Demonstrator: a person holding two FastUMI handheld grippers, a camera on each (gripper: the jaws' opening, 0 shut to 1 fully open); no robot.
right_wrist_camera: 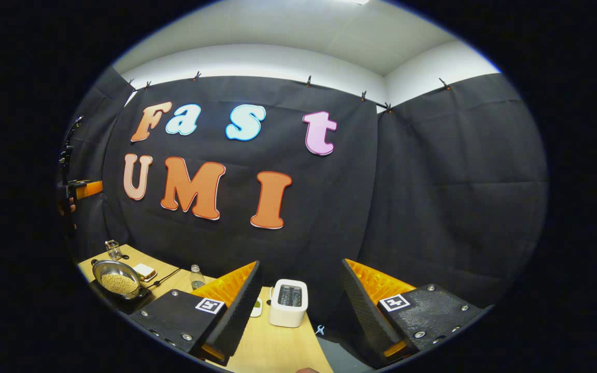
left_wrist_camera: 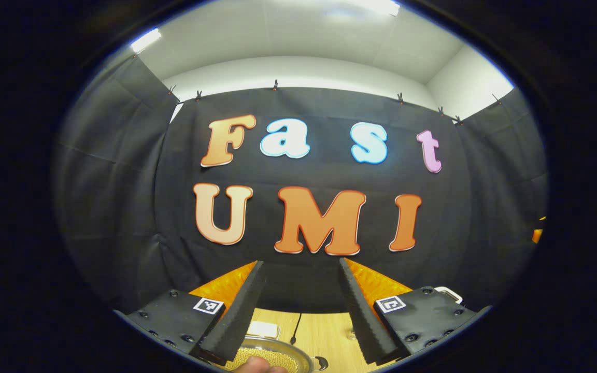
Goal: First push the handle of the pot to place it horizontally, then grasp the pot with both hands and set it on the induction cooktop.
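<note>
Pot (right_wrist_camera: 118, 280) with yellow grains sits on the dark cooktop (right_wrist_camera: 122, 302) at the table's (right_wrist_camera: 278, 347) far left, so placement looks done. Left gripper (left_wrist_camera: 298, 311) and right gripper (right_wrist_camera: 298, 305) both gape wide, holding nothing, raised clear.

A recording booth dressed as a kitchen corner: black cloth (right_wrist_camera: 433, 181) clipped up as walls under a plain white ceiling (left_wrist_camera: 298, 46) with strip lights, and a wooden table (right_wrist_camera: 272, 347) carrying a white toaster (right_wrist_camera: 288, 303), a steel pot (right_wrist_camera: 117, 280) of small yellow grains and a small glass bottle (right_wrist_camera: 196, 277).
</note>
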